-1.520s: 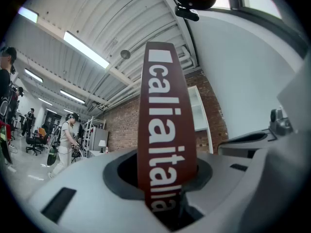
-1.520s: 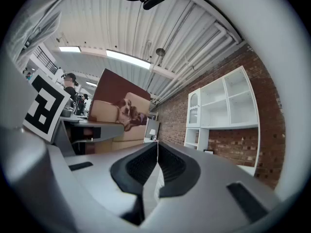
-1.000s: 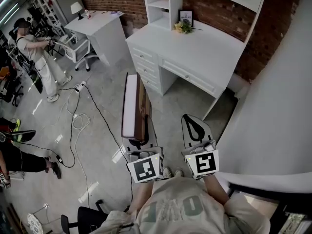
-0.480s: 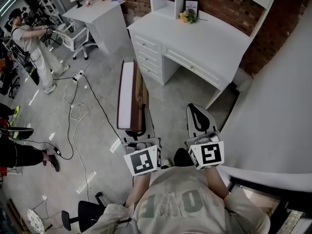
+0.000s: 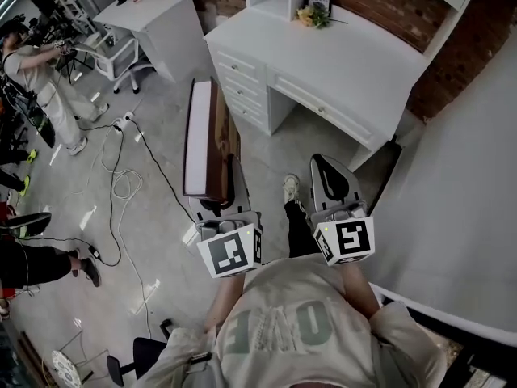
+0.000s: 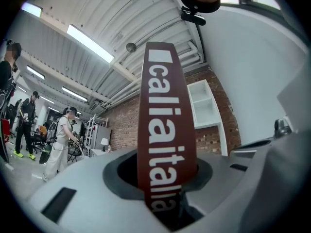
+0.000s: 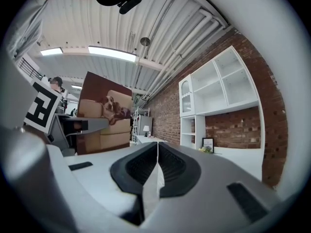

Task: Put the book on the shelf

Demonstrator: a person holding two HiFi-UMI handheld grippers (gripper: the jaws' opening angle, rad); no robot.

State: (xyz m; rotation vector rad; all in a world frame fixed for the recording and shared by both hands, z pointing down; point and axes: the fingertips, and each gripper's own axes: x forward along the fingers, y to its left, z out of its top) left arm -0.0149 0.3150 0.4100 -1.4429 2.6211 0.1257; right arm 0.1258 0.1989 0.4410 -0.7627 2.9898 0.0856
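Brown hardcover book point(image 5: 212, 136) with white page edges is clamped upright in my left gripper point(image 5: 230, 175); my right gripper point(image 5: 326, 168) is closed, empty.

The left tool point(image 6: 166, 176) has its jaws closed against a book point(image 6: 164, 106), one pale grey jaw on each side. The book stands upright with its dark red spine facing the camera, and large white letters run along the spine. Behind it a brick wall point(image 6: 127, 125) crosses the room, with a white shelf unit point(image 6: 204, 108) of open compartments against it at the right. Strip lights point(image 6: 90, 43) hang from a ribbed ceiling. At the left, a person in pale clothes point(image 6: 58, 147) stands among others, near a small lamp point(image 6: 104, 143).
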